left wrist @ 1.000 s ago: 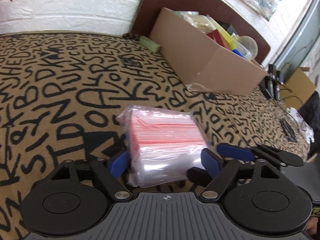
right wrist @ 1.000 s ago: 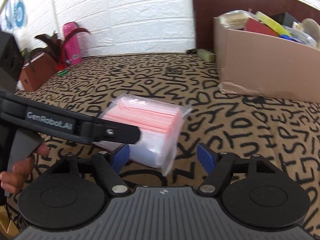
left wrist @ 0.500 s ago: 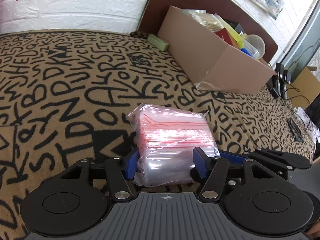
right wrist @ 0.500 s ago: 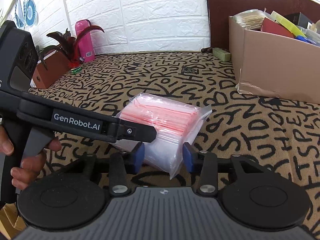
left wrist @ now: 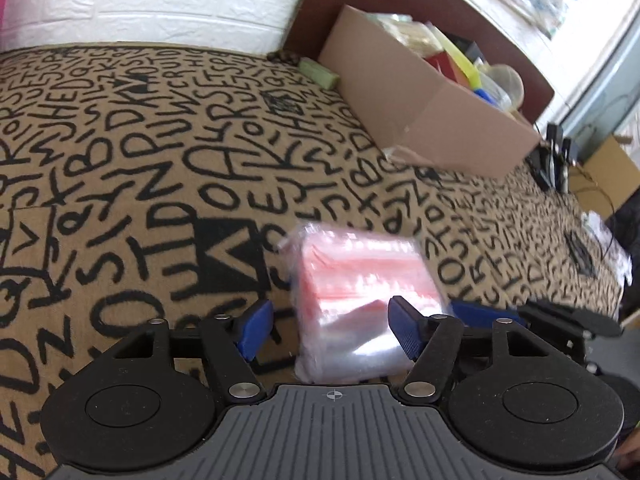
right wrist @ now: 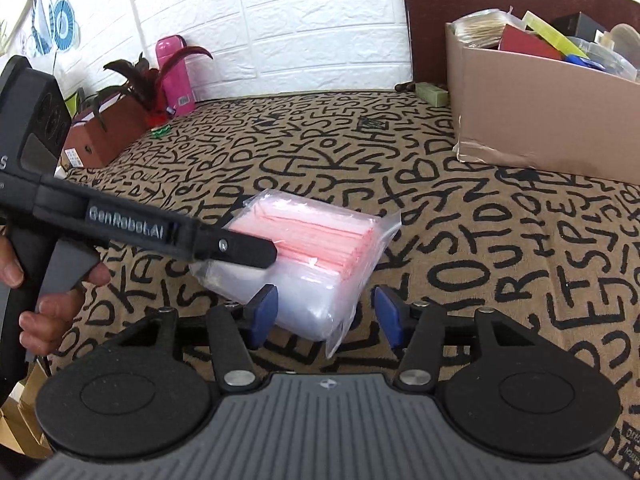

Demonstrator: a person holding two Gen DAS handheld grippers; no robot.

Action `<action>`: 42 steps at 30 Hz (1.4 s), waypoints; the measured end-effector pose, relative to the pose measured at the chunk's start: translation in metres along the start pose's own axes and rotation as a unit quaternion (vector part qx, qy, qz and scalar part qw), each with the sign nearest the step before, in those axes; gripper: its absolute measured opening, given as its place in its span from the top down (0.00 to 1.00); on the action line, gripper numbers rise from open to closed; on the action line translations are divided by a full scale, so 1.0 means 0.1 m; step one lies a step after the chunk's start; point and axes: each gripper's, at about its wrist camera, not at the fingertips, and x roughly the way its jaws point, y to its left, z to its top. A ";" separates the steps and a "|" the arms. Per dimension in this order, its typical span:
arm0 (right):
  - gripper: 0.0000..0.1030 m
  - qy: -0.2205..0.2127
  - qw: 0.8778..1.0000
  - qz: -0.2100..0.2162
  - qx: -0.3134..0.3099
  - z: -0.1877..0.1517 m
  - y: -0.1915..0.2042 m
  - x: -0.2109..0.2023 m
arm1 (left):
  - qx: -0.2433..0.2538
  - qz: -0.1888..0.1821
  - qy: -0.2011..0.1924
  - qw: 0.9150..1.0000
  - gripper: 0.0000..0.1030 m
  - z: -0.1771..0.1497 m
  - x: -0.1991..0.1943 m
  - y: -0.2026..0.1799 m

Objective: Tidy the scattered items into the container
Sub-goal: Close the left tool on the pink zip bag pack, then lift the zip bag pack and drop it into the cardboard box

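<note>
Bag of pink-striped zip pouches (right wrist: 308, 256) lies on the lettered cloth (right wrist: 500, 248) — left gripper (left wrist: 332, 330) and right gripper (right wrist: 326, 316) both spread apart around it, cardboard box (right wrist: 544, 120) beyond.

Bag pack (right wrist: 312, 256) lies before the cardboard box (right wrist: 540, 120).

Right wrist view: white lettering "GenRobot.AI" on the black side bar of the left tool (right wrist: 248, 245), slightly blurred. The cloth (right wrist: 500, 248) under the bag is printed all over with black hand-drawn capital letters on tan; "A", "K", "R" and "D" are legible near the middle, but no words form. A small barcode label on the pink bottle (right wrist: 176, 76) left of the "GenRobot.AI" bar's far end is too small to read.
</note>
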 end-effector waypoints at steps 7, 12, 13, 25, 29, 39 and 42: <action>0.38 0.010 0.999 0.028 0.037 0.01 -0.07 0.14 | 0.002 -0.025 0.019 0.999 0.26 0.06 0.16 0.00; 0.34 0.016 0.998 0.042 0.051 0.00 -0.06 0.21 | 0.023 -0.025 0.020 0.999 0.36 0.05 0.20 -0.07; 0.33 0.016 0.998 0.041 0.050 0.00 -0.06 0.21 | 0.029 -0.024 0.022 0.999 0.38 0.05 0.20 -0.07; 0.32 0.005 0.999 0.023 0.041 -0.04 0.01 0.26 | 0.051 -0.010 0.013 0.999 0.36 0.01 0.22 -0.13; 0.39 -0.004 0.998 0.017 0.053 -0.08 0.05 0.19 | 0.049 -0.010 0.012 0.999 0.36 -0.03 0.18 -0.12; 0.40 0.000 0.997 0.026 0.070 -0.08 0.01 0.21 | 0.062 0.014 0.016 0.998 0.30 -0.03 0.25 -0.24; 0.43 -0.004 0.997 0.021 0.078 -0.10 0.01 0.19 | 0.061 0.023 0.015 0.998 0.32 -0.03 0.23 -0.27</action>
